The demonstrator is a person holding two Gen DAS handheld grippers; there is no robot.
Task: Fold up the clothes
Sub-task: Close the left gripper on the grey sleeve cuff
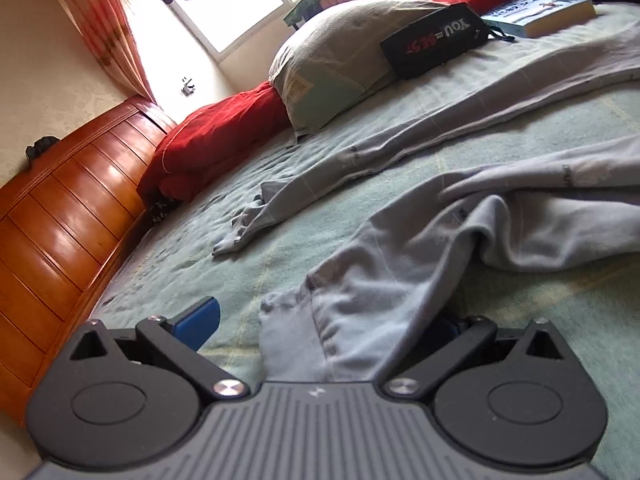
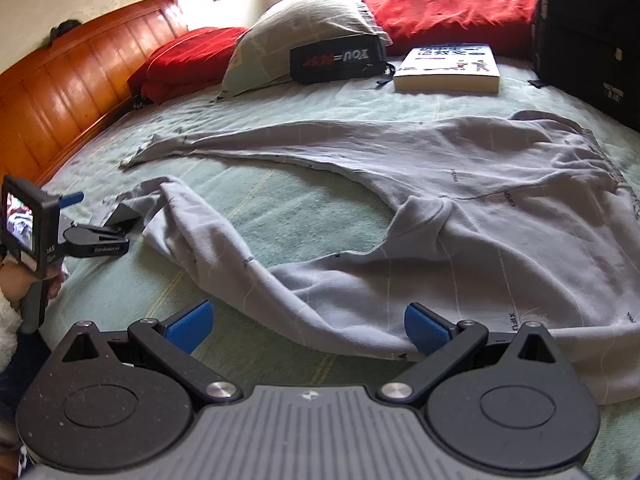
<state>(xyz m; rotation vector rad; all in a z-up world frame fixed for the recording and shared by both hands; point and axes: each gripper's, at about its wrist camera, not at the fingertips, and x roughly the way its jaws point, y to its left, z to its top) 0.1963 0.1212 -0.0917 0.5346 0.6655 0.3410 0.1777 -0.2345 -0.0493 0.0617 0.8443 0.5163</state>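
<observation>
Broadly, a pair of grey trousers [image 2: 460, 216] lies spread across the pale green bedspread [image 2: 280, 208], waistband at the far right, the two legs running leftward and parting into a V. The right wrist view takes in the whole garment; the left wrist view shows only the legs, from low down and close.

The left gripper [image 1: 320, 320] sits at the hem of the near leg [image 1: 360, 300], at the left side of the bed. In its own view the cloth runs up between the fingers: the left blue pad [image 1: 200, 320] stands bare beside the fabric, while the right pad is buried under it, so I cannot tell whether the fingers are pressed on the cloth or merely standing round it. The right wrist view sees this gripper [image 2: 108, 220] from the side, with a small lit screen [image 2: 20, 224] on its back (the hand beneath it is mostly cut off by the frame edge), and it does not settle the matter either.

The right gripper [image 2: 308, 330] hangs near the front edge of the bed, fingers wide apart, straddling the thigh part of the near leg without pinching it.

Further off lie a grey pillow [image 2: 304, 28], a black pouch [image 2: 336, 62], a book [image 2: 448, 66] and red bedding [image 2: 448, 16], against a wooden headboard [image 2: 68, 80] at the left.
</observation>
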